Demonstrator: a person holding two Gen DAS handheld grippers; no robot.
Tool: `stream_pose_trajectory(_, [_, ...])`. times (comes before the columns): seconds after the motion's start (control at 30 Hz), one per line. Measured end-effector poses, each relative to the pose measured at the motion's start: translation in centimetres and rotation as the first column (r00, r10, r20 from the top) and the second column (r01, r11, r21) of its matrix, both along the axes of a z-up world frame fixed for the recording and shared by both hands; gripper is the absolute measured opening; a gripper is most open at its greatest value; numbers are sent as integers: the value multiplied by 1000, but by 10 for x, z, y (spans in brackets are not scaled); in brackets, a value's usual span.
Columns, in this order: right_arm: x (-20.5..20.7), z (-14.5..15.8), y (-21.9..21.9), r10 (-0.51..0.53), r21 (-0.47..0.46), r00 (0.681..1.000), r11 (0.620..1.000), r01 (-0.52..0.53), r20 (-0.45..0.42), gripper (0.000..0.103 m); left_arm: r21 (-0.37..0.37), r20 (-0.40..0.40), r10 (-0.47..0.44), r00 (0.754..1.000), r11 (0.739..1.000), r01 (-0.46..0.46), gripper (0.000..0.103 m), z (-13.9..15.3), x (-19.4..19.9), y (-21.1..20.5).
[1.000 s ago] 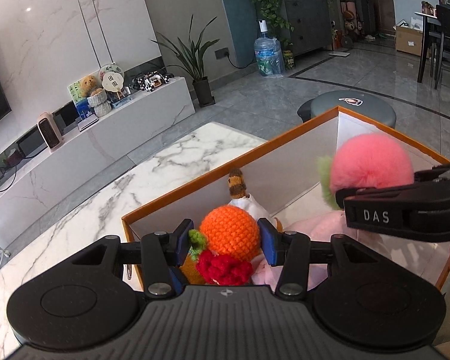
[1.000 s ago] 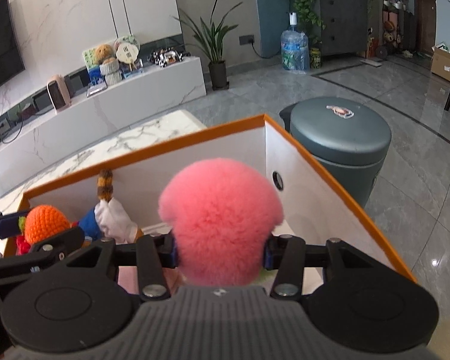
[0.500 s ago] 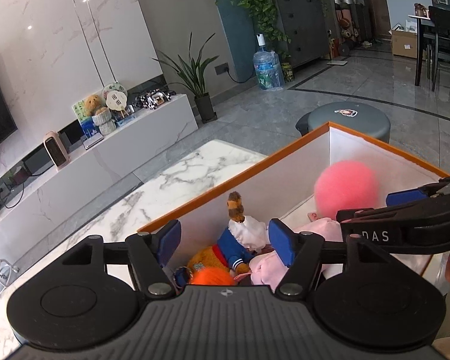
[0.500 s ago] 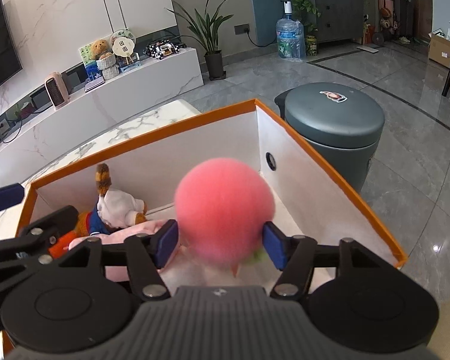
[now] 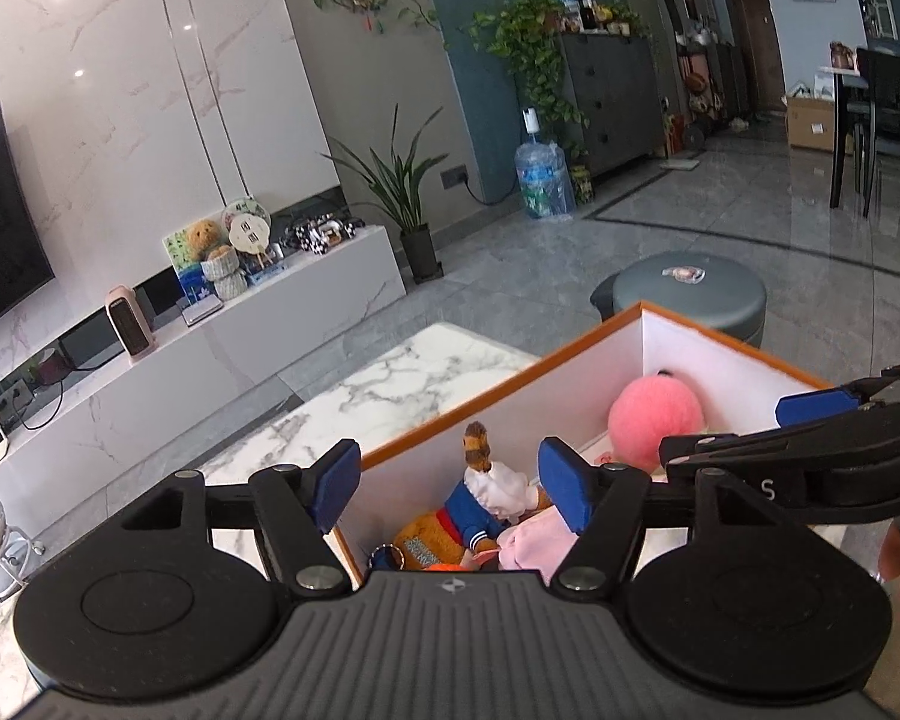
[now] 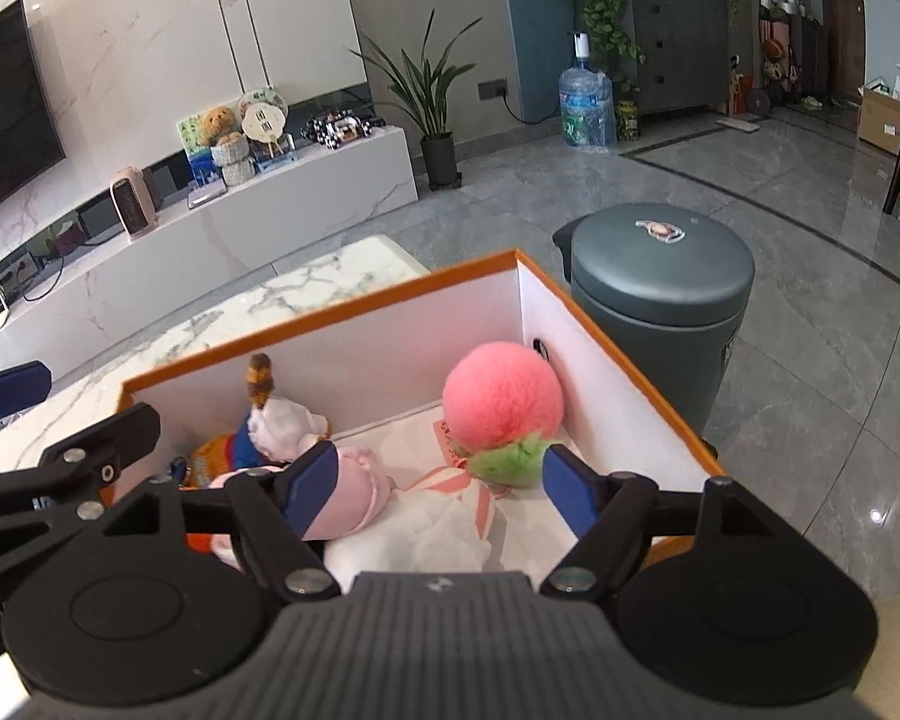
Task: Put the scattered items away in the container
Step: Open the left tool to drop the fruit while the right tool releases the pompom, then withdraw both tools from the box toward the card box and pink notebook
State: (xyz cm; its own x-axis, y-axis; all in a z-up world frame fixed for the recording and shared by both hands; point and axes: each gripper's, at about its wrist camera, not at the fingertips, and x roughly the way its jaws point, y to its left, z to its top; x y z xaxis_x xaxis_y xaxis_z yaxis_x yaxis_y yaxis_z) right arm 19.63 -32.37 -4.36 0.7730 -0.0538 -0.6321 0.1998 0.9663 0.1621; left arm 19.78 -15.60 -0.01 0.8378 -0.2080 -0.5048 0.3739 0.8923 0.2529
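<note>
An orange-rimmed white box (image 5: pixel 450 405) (image 6: pixel 330 312) stands on the marble table (image 5: pixel 390 384). Inside lie a pink fluffy peach (image 5: pixel 654 417) (image 6: pixel 501 402) at the far right corner, a tiger doll in blue (image 5: pixel 468 510) (image 6: pixel 258 432), a pink plush (image 6: pixel 354 492) and a sliver of the orange knitted toy (image 5: pixel 447 567). My left gripper (image 5: pixel 450 489) is open and empty above the box's left end. My right gripper (image 6: pixel 435 489) is open and empty above the box, just short of the peach; it also shows at the right of the left wrist view (image 5: pixel 810 450).
A dark green round bin (image 6: pixel 660 276) stands on the floor just past the box's right wall. A white TV bench (image 5: pixel 210 348) with ornaments runs along the far wall. Grey tiled floor lies to the right.
Both grippers opened and pulled up and back. The orange knitted toy dropped from the left gripper into the box. The pink peach dropped from the right gripper into the box's far corner.
</note>
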Motion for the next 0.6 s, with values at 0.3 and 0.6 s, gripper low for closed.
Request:
stream_pose_trajectory(0.3, [-34, 29, 15, 16, -40, 999, 999, -15, 39, 83, -61, 60, 19, 998, 998, -15, 77, 27, -33, 16])
stream_pose_trajectory(0.6, [-63, 50, 46, 69, -73, 994, 995, -63, 80, 89, -95, 118, 76, 990, 993, -65, 78, 47, -64, 45])
